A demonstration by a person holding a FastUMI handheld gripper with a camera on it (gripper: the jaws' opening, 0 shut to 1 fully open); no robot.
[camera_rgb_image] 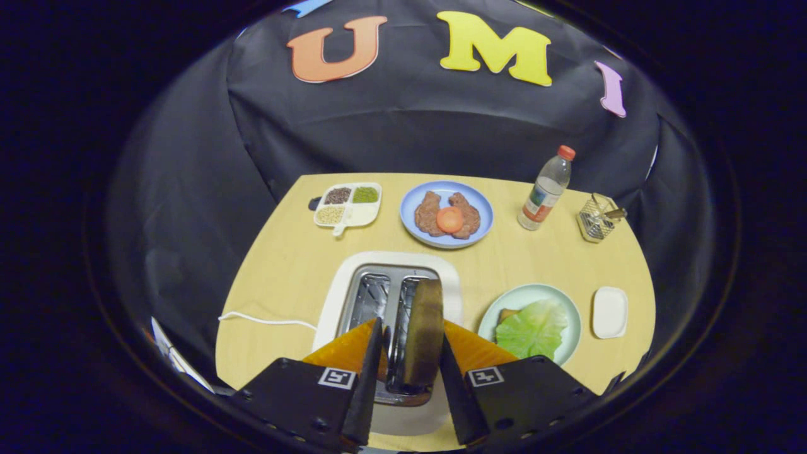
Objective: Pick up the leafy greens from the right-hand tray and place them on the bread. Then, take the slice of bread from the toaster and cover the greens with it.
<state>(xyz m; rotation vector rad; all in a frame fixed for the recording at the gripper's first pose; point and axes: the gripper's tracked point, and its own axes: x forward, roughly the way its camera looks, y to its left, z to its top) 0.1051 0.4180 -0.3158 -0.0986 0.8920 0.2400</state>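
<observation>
Wooden table (284, 252); gripper (411, 353) jaws part-open around bread slice (423, 331) above toaster (353, 277), contact unclear.

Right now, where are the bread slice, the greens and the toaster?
bread slice (423, 331), gripper view, its brown crust edge, between the fingers.
greens (533, 329), gripper view, middle of the leaf.
toaster (372, 296), gripper view, its empty left slot.
</observation>
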